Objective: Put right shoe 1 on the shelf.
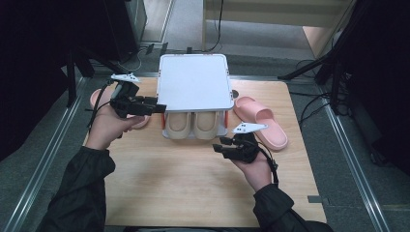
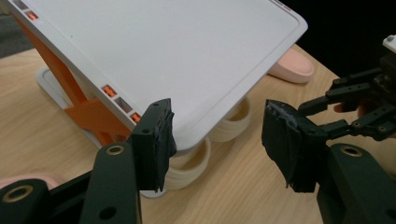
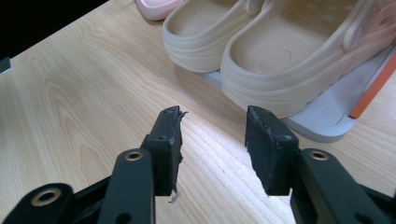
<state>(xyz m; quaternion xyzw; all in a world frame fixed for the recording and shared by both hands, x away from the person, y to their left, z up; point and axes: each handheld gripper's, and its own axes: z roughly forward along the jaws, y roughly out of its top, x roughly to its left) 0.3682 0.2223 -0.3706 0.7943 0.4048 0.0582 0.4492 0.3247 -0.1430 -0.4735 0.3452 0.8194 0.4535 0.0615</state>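
Note:
A white shoe rack (image 1: 193, 82) with orange struts stands at the table's far middle. A pair of beige clogs (image 1: 192, 124) sits on its lower shelf, heels toward me. My left gripper (image 1: 160, 108) is open at the rack's front left corner, nothing between its jaws; in the left gripper view the gripper (image 2: 219, 140) frames the top shelf's corner (image 2: 187, 70) and the clogs (image 2: 196, 158) beneath. My right gripper (image 1: 220, 145) hovers open over the wood just in front of the clogs. In the right gripper view its jaws (image 3: 215, 135) are empty, with the clogs (image 3: 280, 56) close ahead.
One pink slipper (image 1: 261, 121) lies right of the rack; another (image 1: 99, 99) lies left of it, partly hidden by my left hand. The wooden table (image 1: 193, 183) has bare room in front. Dark stands and cables surround the table.

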